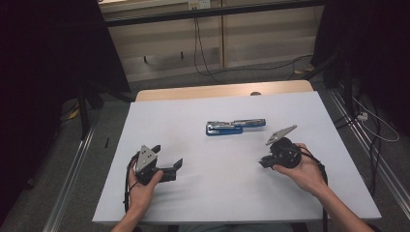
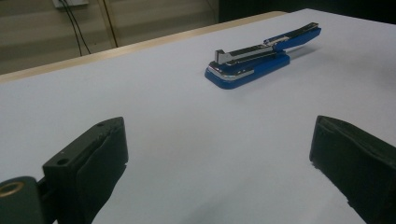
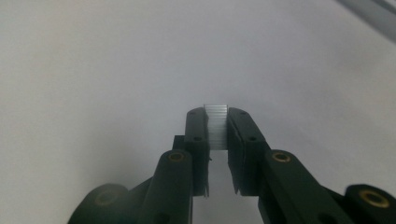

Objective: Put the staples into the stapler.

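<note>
1. Staples (image 3: 216, 126): a short silvery strip of them sits pinched between the jaws of the right gripper (image 3: 217, 122), which are nearly closed on it, pads pressing both sides.
2. In the high view, the right gripper (image 1: 269, 155) is held low over the white desk (image 1: 193, 203), near its right side, in the person's right hand (image 1: 302, 169).
3. Stapler (image 1: 235, 126): blue, swung fully open, lying flat near the middle of the desk, well apart from both grippers.
4. From the left gripper view, the stapler (image 2: 261, 58) lies ahead and to the right, its chrome staple channel facing up.
5. Left gripper (image 1: 168, 157): jaws wide apart with nothing between them, held by the left hand (image 1: 142, 186) low over the desk's left side.
6. Beyond the desk's far edge, black cables (image 1: 200, 48) hang down a pale wall.
</note>
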Demonstrator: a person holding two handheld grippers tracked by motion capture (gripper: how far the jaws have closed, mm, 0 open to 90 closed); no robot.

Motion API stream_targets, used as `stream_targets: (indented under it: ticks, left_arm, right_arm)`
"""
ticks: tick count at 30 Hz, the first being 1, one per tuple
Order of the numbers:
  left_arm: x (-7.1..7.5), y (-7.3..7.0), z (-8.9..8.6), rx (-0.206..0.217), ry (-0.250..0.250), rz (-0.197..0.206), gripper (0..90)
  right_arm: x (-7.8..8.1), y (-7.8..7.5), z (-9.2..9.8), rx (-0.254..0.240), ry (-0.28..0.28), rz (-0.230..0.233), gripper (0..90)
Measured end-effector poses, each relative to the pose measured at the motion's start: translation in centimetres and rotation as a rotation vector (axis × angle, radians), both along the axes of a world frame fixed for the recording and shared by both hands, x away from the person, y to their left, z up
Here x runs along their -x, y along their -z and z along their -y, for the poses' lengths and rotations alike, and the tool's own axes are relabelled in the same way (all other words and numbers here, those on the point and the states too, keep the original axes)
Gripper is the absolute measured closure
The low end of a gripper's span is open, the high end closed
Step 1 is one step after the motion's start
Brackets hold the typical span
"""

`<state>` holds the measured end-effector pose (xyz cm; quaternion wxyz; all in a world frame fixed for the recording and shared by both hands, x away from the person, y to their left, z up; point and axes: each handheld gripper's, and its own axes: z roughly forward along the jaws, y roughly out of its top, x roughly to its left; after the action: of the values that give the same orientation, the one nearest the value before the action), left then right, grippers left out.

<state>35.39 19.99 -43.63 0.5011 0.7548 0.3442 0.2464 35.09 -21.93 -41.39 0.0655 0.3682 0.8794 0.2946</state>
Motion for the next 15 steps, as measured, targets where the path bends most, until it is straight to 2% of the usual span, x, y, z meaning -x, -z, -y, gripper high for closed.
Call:
stream_targets:
  ticks: [9,15]
  left_arm:
    - [-0.1,0.0,-0.2,0.004,-0.014,0.001,4.4]
    - [0.1,-0.2,-0.3,0.01,-0.018,0.006,4.4]
  right_arm:
    - [-0.4,-0.7,-0.2,-0.023,-0.02,0.047,79.3]
    - [-0.8,-1.1,-0.2,-0.043,-0.025,0.055,79.3]
